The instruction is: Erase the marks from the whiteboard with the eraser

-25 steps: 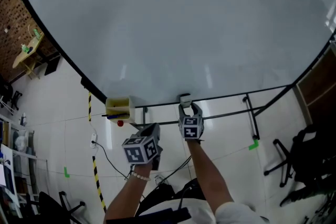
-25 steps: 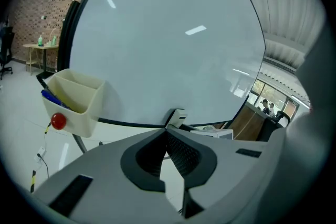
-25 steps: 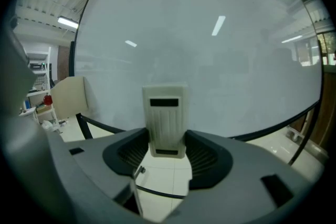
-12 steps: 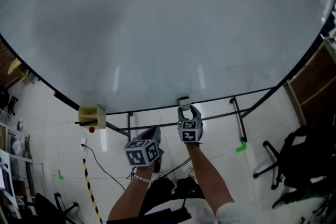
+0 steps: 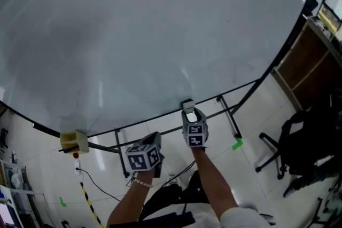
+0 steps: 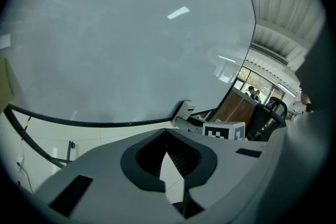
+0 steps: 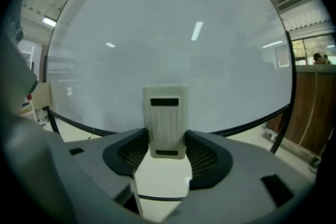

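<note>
Meanwhile the head view swings to the right: the yellow tray point(image 5: 74, 141) slides from lower centre-left to the lower left corner, and the whiteboard point(image 5: 160, 24) now shows its right edge, with a brown cabinet point(image 5: 299, 61) and a chair point(image 5: 299, 141) at the right of the frame; the two claws barely shift, low in the centre. The right claw point(image 5: 188, 113) stays by the board's bottom rail, pinching the eraser point(image 5: 187, 104) upright between its jaws; the left claw point(image 5: 152, 142) hangs lower and to the left, away from the board. No clear marks show on the board, only a faint grey haze, so the wiping looks nearly or wholly done, and the turn reads as a check of the right-hand part; that is a guess.

The right gripper view shows what the head view cannot: the ribbed pale eraser held by its lower end, jaws snug on both sides; whether it touches the board I cannot tell. The left gripper view shows its jaws pressed together on nothing, and beyond them the eraser from the side, in front of the board's lower edge.
</note>
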The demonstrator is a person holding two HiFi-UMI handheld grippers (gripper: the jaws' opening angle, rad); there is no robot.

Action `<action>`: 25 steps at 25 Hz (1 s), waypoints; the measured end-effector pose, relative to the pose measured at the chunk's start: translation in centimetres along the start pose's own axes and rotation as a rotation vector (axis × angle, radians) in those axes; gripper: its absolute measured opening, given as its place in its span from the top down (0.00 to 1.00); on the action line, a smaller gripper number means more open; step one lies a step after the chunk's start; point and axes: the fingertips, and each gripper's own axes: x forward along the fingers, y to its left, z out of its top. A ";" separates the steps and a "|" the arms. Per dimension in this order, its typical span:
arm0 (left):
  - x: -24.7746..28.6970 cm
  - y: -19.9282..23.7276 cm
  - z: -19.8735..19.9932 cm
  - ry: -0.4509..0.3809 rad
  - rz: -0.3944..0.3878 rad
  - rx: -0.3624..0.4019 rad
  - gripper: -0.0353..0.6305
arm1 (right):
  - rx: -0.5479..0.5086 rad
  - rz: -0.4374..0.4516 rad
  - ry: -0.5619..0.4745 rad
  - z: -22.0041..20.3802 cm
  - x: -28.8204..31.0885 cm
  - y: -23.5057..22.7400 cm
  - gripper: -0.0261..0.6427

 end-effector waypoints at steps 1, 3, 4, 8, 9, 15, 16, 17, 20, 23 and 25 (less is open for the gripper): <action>0.7 -0.8 -0.1 0.009 -0.013 0.003 0.95 | 0.018 -0.015 -0.003 0.1 -0.2 -1.5 0.59; 2.4 -2.6 -0.2 0.023 -0.039 -0.007 0.95 | 0.043 -0.033 -0.010 0.4 -0.4 -4.7 0.59; 3.4 -3.6 -0.1 0.029 -0.051 -0.012 0.95 | 0.046 -0.034 -0.014 0.6 -0.4 -6.3 0.59; 7.5 -8.2 0.4 0.047 -0.081 -0.015 0.95 | 0.028 -0.043 -0.024 1.1 -0.7 -12.4 0.59; 8.5 -9.5 0.4 0.051 -0.085 -0.016 0.95 | 0.039 -0.051 -0.026 1.2 -0.7 -14.2 0.59; 13.9 -16.9 -0.2 0.093 -0.095 -0.016 0.95 | -0.014 -0.021 -0.021 2.2 -0.9 -23.0 0.59; 14.7 -18.1 -0.2 0.098 -0.101 -0.016 0.95 | -0.013 -0.018 -0.023 2.3 -0.9 -24.3 0.59; 15.6 -19.2 -0.2 0.101 -0.105 -0.016 0.95 | -0.009 -0.014 -0.027 2.4 -0.9 -25.5 0.59; 18.0 -22.2 -0.1 0.113 -0.114 -0.014 0.95 | -0.030 0.007 -0.035 2.6 -0.9 -28.8 0.59; 20.1 -25.1 -0.2 0.128 -0.122 -0.006 0.95 | 0.005 -0.016 -0.044 2.9 -1.1 -33.1 0.59; 21.3 -26.9 -0.3 0.139 -0.124 0.003 0.95 | 0.027 -0.029 -0.052 3.3 -1.2 -36.5 0.59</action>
